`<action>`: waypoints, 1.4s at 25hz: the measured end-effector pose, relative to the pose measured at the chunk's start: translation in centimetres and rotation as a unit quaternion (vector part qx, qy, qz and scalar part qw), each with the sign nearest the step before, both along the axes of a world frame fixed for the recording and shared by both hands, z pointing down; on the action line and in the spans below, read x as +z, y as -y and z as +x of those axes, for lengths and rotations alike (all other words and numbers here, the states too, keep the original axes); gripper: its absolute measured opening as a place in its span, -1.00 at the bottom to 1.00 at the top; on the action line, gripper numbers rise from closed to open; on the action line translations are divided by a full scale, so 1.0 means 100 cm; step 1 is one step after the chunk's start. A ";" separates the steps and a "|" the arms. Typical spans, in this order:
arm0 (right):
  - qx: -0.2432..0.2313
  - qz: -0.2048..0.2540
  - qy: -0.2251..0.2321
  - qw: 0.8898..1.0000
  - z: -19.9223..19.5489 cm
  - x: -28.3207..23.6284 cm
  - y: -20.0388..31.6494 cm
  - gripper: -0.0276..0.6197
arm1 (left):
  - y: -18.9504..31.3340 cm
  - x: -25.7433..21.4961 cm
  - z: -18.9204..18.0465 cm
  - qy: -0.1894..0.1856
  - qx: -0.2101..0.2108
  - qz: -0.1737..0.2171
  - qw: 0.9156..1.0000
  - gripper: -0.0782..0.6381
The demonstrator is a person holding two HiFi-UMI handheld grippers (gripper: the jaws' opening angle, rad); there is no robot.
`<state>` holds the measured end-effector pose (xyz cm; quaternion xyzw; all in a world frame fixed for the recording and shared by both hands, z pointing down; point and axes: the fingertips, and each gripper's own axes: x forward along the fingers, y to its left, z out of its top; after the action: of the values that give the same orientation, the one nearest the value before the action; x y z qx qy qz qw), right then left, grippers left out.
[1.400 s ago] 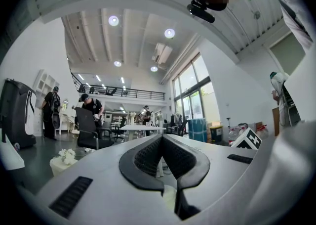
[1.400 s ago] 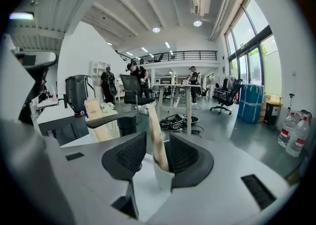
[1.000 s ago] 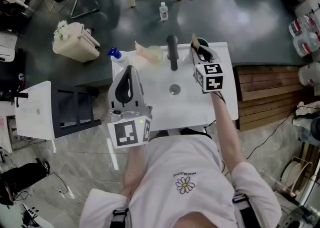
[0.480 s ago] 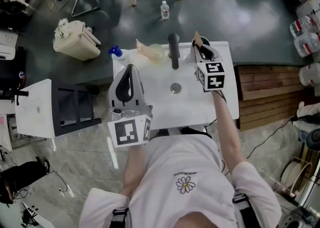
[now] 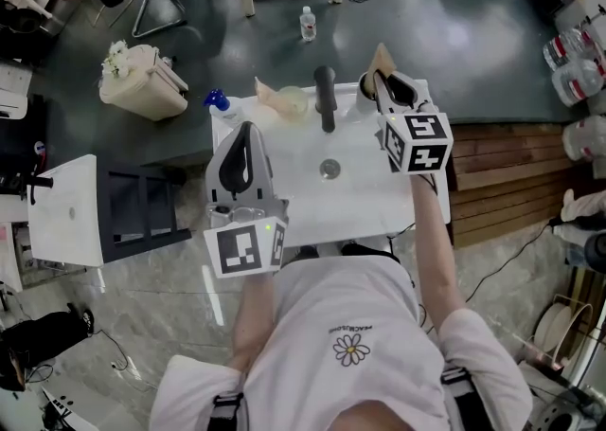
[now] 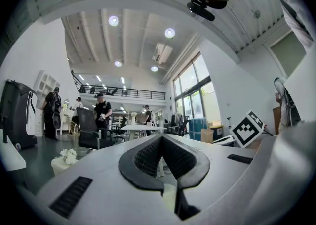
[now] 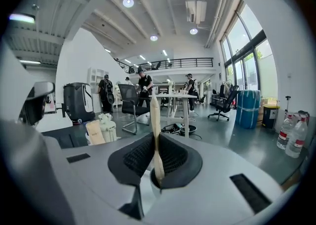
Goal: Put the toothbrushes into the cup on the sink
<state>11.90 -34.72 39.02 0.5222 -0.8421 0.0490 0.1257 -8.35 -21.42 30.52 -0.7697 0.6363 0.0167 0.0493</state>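
My right gripper (image 5: 390, 88) hovers over the sink's far right corner, and its jaws are closing on a cream toothbrush (image 5: 381, 60) that stands up between the pads. In the right gripper view the toothbrush (image 7: 155, 125) rises out of the right gripper (image 7: 157, 142), with its lower end over a cup (image 7: 149, 185) just below the jaws. In the head view the cup (image 5: 365, 86) shows as a dark round mouth beside the gripper. My left gripper (image 5: 244, 140) is held over the sink's near left part. It is shut and empty in the left gripper view (image 6: 162, 139).
The white sink (image 5: 284, 183) has a black faucet (image 5: 325, 98) and a drain (image 5: 329, 170). A pale bowl (image 5: 292, 99), a tan cloth (image 5: 265, 90) and a blue-capped bottle (image 5: 218, 100) sit at its far left. A wooden pallet (image 5: 502, 183) lies on the right.
My right gripper has shifted to the right and risen a little with the toothbrush between its jaws. The left gripper has not moved.
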 end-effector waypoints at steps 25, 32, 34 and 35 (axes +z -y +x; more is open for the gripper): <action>0.038 0.200 0.071 0.976 0.020 -0.132 -0.124 -0.82 | -0.010 -0.024 0.008 -0.003 0.006 0.030 1.000 -0.74; 0.038 0.197 0.075 0.977 0.023 -0.130 -0.121 -0.82 | -0.002 -0.020 0.007 -0.007 0.000 0.028 1.000 -0.73; 0.038 0.194 0.074 0.978 0.024 -0.128 -0.121 -0.82 | 0.007 -0.016 0.006 -0.017 0.003 0.021 1.000 -0.73; 0.039 0.192 0.074 0.978 0.025 -0.127 -0.121 -0.82 | 0.013 -0.013 0.006 -0.024 0.005 0.014 1.000 -0.71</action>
<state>14.42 -22.61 26.35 0.5636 -0.8220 -0.0702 -0.0417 -7.80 -22.72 29.19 -0.7717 0.6328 0.0447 0.0448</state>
